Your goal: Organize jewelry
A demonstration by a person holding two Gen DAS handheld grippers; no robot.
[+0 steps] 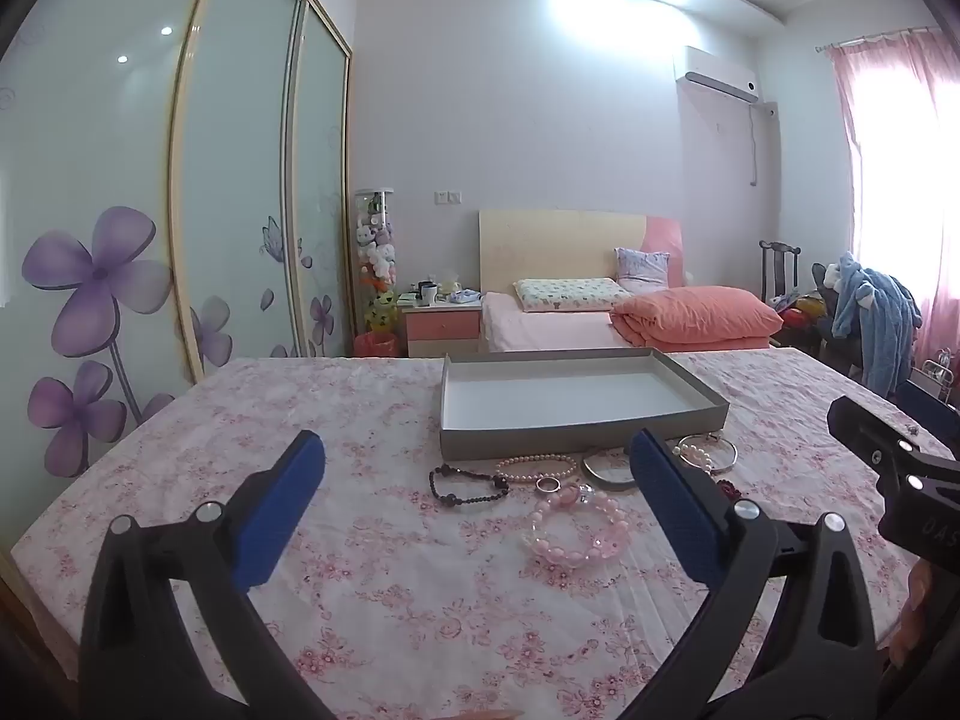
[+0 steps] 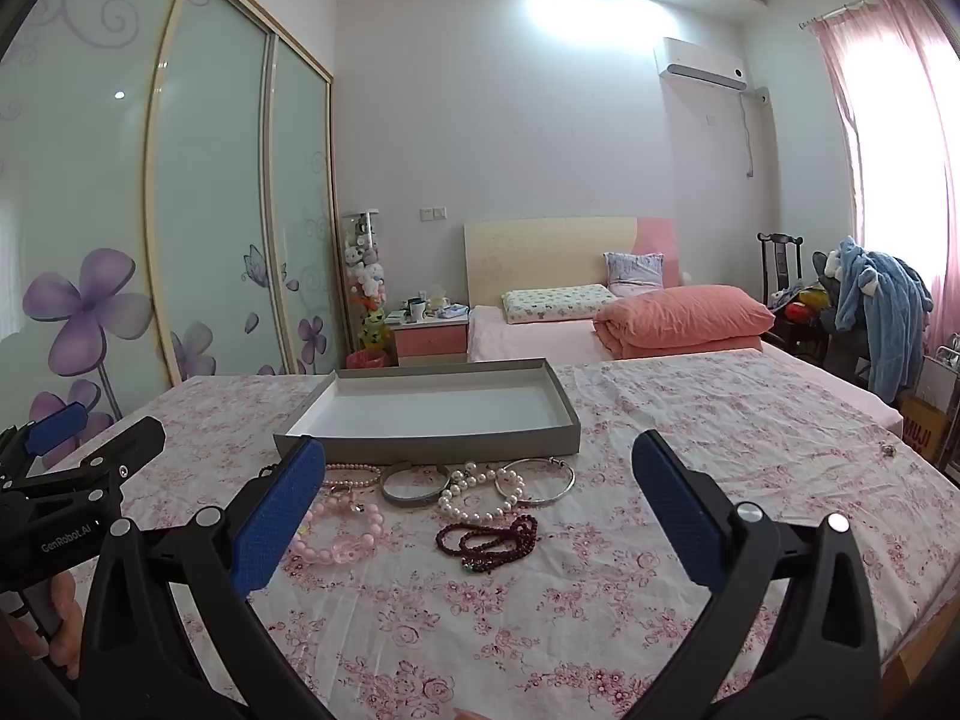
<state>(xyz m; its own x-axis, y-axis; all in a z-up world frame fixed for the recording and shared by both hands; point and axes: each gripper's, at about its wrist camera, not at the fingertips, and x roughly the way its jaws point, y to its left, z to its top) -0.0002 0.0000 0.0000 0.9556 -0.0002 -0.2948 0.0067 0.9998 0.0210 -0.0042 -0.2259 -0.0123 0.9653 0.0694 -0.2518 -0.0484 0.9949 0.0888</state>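
Hovering wide open and empty, the left hand-held gripper (image 1: 477, 501) and right hand-held gripper (image 2: 478, 504) face jewelry lying along the near wall of the shallow grey cardboard tray (image 2: 432, 445) on the floral-clothed table (image 2: 690, 480). The dark red beaded strand (image 2: 489, 536) lies just ahead of the right one, its long axis crosswise, likely nearer it; the pink bead bracelet (image 1: 579, 531) is before the left.

Left gripper (image 1: 477, 483) spread wide above floral-clothed worktop (image 1: 360, 570), nothing held. Grey tray (image 1: 576, 426) toward far edge, interior bare. Just before it: dark bead bracelet (image 1: 465, 485), pearl strand (image 1: 536, 467), small ring (image 1: 548, 484), pink bead bracelet (image 1: 579, 531), silver bangles (image 1: 606, 468).
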